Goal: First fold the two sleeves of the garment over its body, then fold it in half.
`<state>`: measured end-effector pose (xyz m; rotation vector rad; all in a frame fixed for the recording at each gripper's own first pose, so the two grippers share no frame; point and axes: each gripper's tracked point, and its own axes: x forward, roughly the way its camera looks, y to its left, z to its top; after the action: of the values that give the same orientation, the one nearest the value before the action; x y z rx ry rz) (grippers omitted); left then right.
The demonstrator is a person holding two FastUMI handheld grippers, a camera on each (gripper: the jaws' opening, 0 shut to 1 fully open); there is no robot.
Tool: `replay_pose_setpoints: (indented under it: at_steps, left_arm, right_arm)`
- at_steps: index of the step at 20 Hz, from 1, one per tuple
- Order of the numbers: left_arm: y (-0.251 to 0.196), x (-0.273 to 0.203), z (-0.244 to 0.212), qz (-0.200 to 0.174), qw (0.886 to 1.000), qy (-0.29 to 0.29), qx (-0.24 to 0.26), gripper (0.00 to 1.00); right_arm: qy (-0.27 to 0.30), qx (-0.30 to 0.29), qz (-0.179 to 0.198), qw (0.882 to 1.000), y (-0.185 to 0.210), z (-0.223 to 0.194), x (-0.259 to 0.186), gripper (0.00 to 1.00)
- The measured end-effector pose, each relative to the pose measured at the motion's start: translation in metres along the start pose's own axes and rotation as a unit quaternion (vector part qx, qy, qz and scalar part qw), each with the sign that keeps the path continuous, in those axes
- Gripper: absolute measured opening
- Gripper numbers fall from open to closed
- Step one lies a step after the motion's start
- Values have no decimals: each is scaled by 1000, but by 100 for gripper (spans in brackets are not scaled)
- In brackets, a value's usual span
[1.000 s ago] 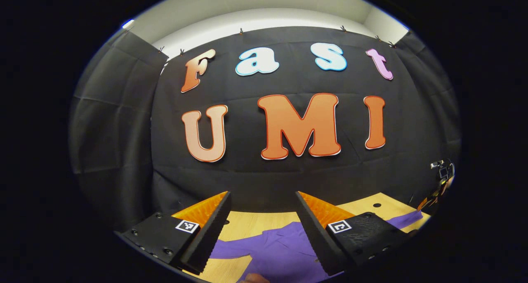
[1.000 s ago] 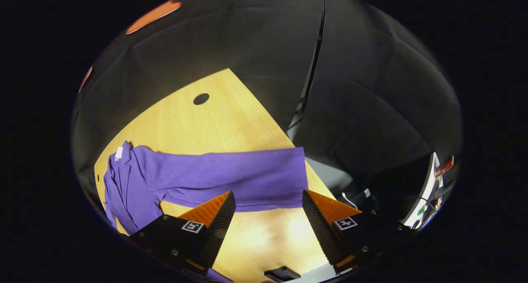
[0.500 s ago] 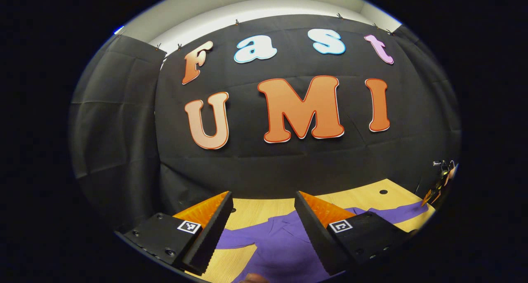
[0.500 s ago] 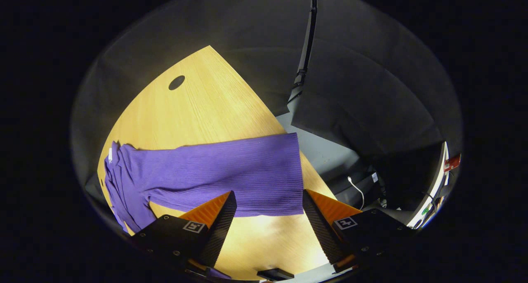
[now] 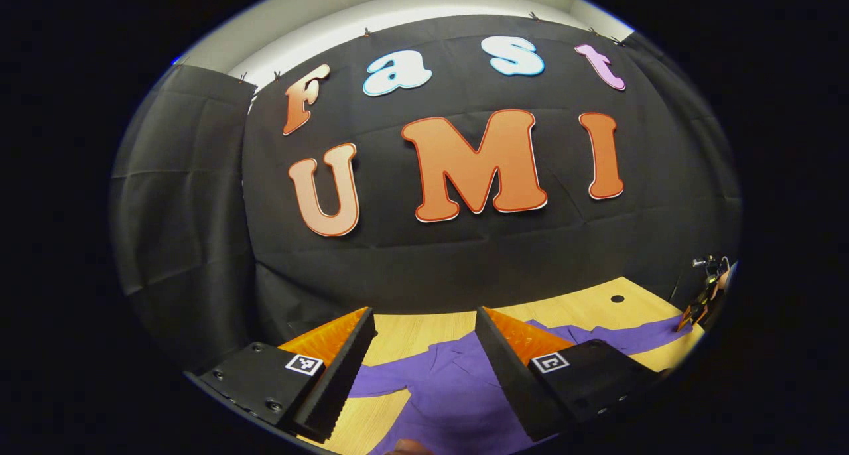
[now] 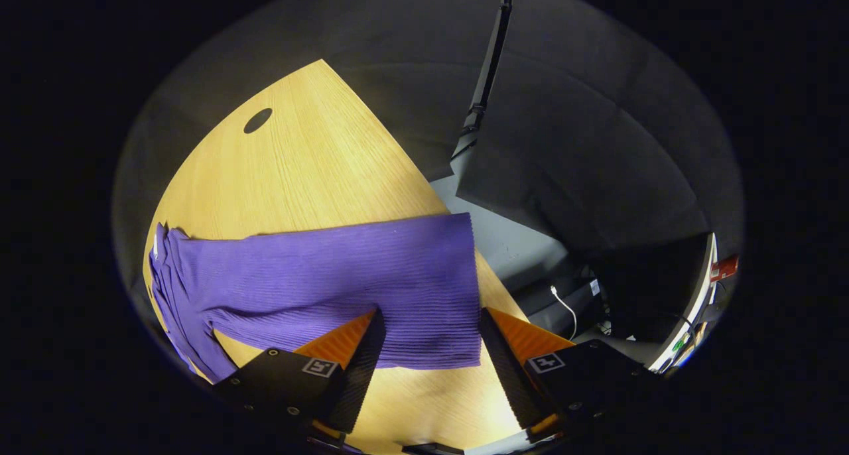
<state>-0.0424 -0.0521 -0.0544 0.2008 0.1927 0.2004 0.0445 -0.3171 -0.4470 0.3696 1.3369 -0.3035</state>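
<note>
A purple long-sleeved garment [image 5: 451, 382] lies flat on the wooden table [image 5: 584, 309]. In the left gripper view its body is below and just beyond my left gripper [image 5: 422, 316], which hangs open above it with nothing between its fingers. In the right gripper view one sleeve [image 6: 331, 276] stretches across the table [image 6: 312, 156], and its cuff [image 6: 457, 296] ends at the table's right edge. My right gripper [image 6: 431, 316] is open and low over that cuff. The cuff's lower edge lies between the two fingers, which stand apart from the cloth on either side.
The table has a round cable hole [image 6: 257, 120] at its far part. Beyond its right edge are a grey floor with cables [image 6: 564, 296], a dark pole [image 6: 487, 70] and a device [image 6: 696, 296]. Black cloth walls close the booth. A fingertip [image 5: 408, 447] shows at the bottom.
My right gripper has moved down and forward to the sleeve's cuff, which now reaches in between its fingers. The left gripper has tilted down a little, so more of the table shows.
</note>
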Motion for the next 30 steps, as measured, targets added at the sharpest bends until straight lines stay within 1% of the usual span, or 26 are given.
replay_pose_setpoints:
  at_steps: [1,2,3,4,5,6,7,8,9,10,11,13,14,15,17,18,19,23,24,25,30]
  left_arm:
    - [-2,-1,0,-1,1000,0,-1,98]
    - [-5,-1,-1,-2,1000,2,-1,98]
    - [-7,-1,-2,-2,1000,3,0,100]
    - [-9,-1,-3,-3,1000,2,1,98]
    - [-10,-2,-2,-4,1000,1,3,98]
    - [-12,-5,-1,-5,1000,2,5,100]
    - [-12,-7,0,-5,1000,1,7,100]
    - [-12,-9,-1,-6,1000,1,9,98]
    - [-12,-9,0,-7,1000,1,10,100]
    - [-10,-9,-2,-7,1000,1,10,98]
    - [-10,-7,-1,-9,1000,1,11,98]
    - [-9,-4,-1,-13,1000,1,9,98]
    - [-9,-2,-2,-17,1000,0,7,100]
    - [-9,1,-2,-22,1000,-1,5,98]
    - [-4,1,-4,-35,999,-1,0,98]
    - [-2,3,-7,-43,999,0,-4,100]
    - [3,3,-10,-49,999,1,-5,98]
    - [35,11,-18,-55,998,1,-12,98]
    - [41,14,-21,-56,998,1,-16,100]
    - [48,16,-22,-58,998,1,-20,98]
    - [86,26,-37,-60,997,7,-37,98]
  right_arm:
    - [-2,-9,3,1000,2,0,0,86]
    - [-3,-16,4,1000,2,0,2,70]
    - [-6,-16,6,1000,2,0,2,81]
    - [-11,-12,6,1000,2,2,2,66]
    - [-15,-4,7,1000,1,3,3,52]
    - [-20,8,11,1000,3,6,2,25]
    - [-24,18,16,999,3,7,3,17]
    - [-26,28,24,999,5,7,2,7]
    - [-25,41,35,998,9,4,-1,6]
    - [-27,49,37,998,11,3,-6,5]
    - [-40,48,39,997,13,5,-12,4]
    - [-69,31,50,996,25,12,-34,4]
    - [-81,24,60,995,34,16,-46,4]
    - [-90,18,66,994,43,17,-60,4]
    - [-111,4,77,991,60,19,-87,4]
    - [-123,-3,79,989,69,21,-101,4]
    - [-134,-8,83,987,80,21,-114,4]
    - [-168,-26,82,982,113,20,-166,4]
    - [-175,-32,78,981,120,18,-178,4]
    - [-183,-37,80,979,130,15,-193,4]
    - [-211,-54,92,972,181,8,-248,4]
